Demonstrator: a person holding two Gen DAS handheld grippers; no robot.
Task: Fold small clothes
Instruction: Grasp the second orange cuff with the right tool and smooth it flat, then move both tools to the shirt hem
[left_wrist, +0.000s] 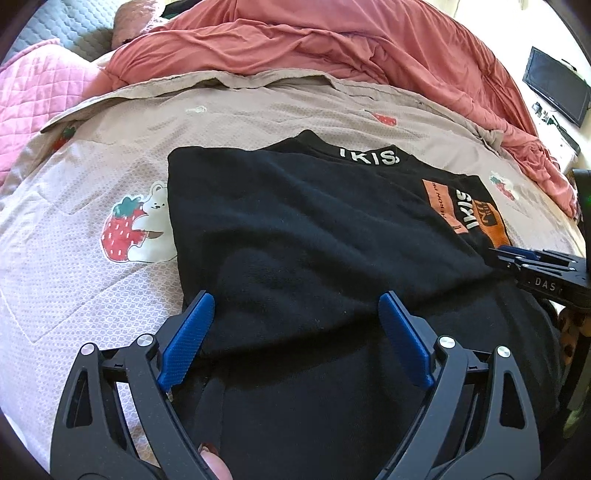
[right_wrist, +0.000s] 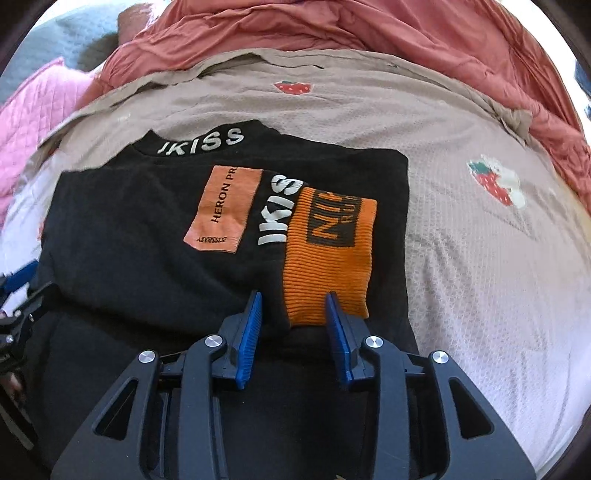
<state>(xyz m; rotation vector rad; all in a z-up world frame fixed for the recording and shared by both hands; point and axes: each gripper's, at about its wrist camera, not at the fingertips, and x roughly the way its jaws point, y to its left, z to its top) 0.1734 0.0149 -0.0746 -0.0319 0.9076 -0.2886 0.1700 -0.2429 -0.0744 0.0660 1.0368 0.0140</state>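
Nearest, the left gripper (left_wrist: 295, 310) hovers spread wide over the black sweater (left_wrist: 295, 221), the right gripper (right_wrist: 293, 306) parted, grasping nothing, by its orange cuff (right_wrist: 328, 254), the sweater lying on the strawberry-print bedspread (left_wrist: 92, 277) before a red duvet (left_wrist: 332, 48).

The folded top (right_wrist: 147, 229) is lying on the bed sheet (right_wrist: 480, 258), collar at the far side. Behind it the duvet (right_wrist: 332, 29) is bunching; a monitor (left_wrist: 557, 90) is sitting far right.
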